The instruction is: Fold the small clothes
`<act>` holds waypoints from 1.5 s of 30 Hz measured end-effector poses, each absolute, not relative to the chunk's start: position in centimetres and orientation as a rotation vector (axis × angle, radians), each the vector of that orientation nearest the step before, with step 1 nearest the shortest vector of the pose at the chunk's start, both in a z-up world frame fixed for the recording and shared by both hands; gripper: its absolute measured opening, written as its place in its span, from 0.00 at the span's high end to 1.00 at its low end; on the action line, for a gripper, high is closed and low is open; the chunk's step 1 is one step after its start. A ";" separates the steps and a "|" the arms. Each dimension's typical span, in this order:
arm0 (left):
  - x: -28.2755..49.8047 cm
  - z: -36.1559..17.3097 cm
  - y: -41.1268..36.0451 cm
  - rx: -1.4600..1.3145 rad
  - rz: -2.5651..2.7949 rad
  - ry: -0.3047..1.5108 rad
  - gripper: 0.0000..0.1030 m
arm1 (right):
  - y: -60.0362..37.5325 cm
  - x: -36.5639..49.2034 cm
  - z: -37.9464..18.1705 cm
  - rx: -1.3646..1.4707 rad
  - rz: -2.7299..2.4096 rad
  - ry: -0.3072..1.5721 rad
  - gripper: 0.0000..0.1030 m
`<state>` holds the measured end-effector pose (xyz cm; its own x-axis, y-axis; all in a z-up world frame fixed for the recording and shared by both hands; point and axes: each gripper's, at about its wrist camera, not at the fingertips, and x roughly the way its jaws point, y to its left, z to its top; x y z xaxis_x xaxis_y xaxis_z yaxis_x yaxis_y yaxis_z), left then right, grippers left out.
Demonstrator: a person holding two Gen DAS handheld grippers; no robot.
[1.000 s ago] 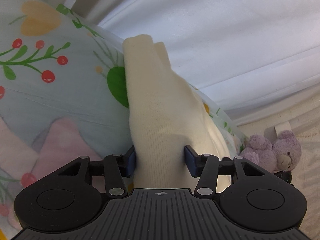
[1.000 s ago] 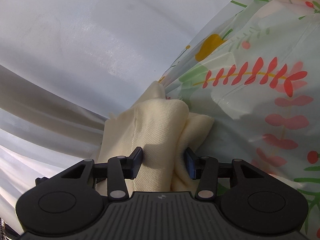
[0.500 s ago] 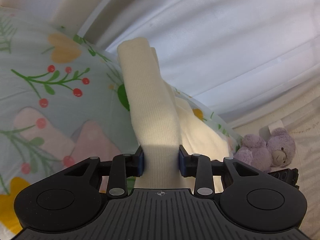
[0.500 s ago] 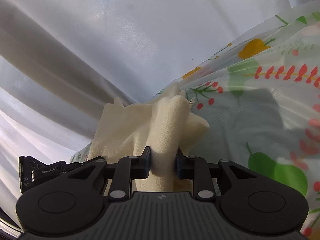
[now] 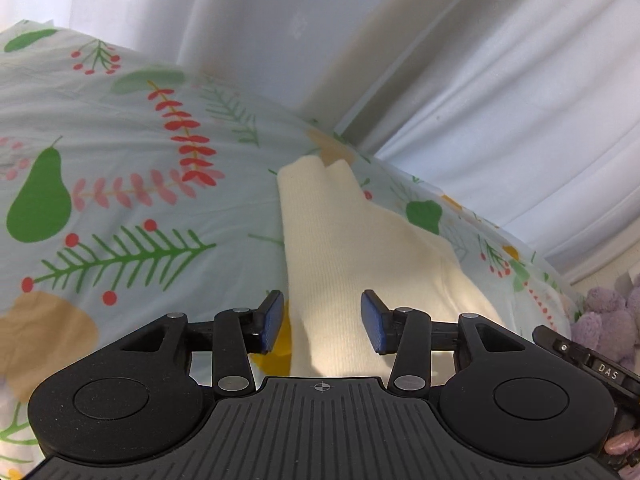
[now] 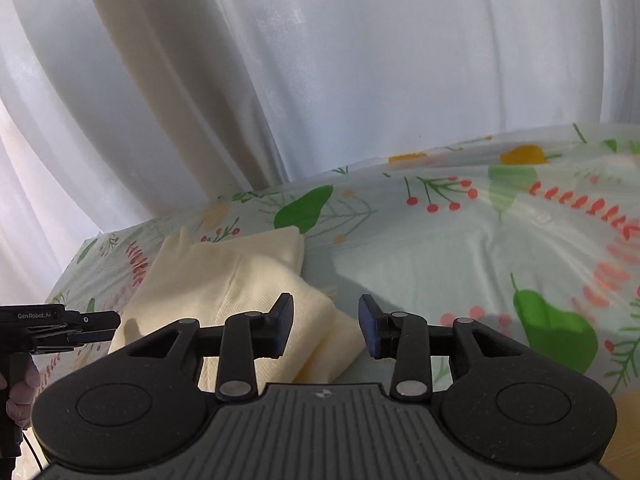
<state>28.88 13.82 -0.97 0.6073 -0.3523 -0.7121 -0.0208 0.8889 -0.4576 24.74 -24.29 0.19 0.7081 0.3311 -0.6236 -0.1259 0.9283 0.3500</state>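
A cream knit garment [image 5: 340, 240] lies folded on the fruit-and-leaf printed sheet [image 5: 120, 160]. My left gripper [image 5: 322, 320] hovers over its near end. Its jaws are opening, and the cloth below lies between the blue pads [image 5: 272, 316] without being pressed. In the right wrist view the same garment [image 6: 232, 276] lies flat at lower left. My right gripper [image 6: 324, 328] is also opening over the garment's right corner, and its pads [image 6: 368, 332] grip nothing. The left gripper [image 6: 60, 328] shows at the left edge of that view.
White curtains [image 6: 320, 80] hang behind the bed's far edge. A purple plush bear [image 5: 612, 316] sits beyond the sheet at the right. A person's hand [image 6: 20, 396] holds the left gripper's handle. The printed sheet [image 6: 440, 260] stretches bare to the right.
Half a second ago both grippers pinched raised folds of the cream garment. Both have let go and drawn back and up, and the garment now lies flat on the sheet.
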 end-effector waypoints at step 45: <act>37.3 -5.0 3.6 -0.063 -0.043 0.844 0.12 | -14.5 35.0 -5.2 0.011 0.077 0.717 0.37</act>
<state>37.33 3.56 -4.96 0.6641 -0.0625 -0.7450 0.0127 0.9973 -0.0724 35.02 -14.47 -5.17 0.7507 0.0746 -0.6564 -0.0670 0.9971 0.0368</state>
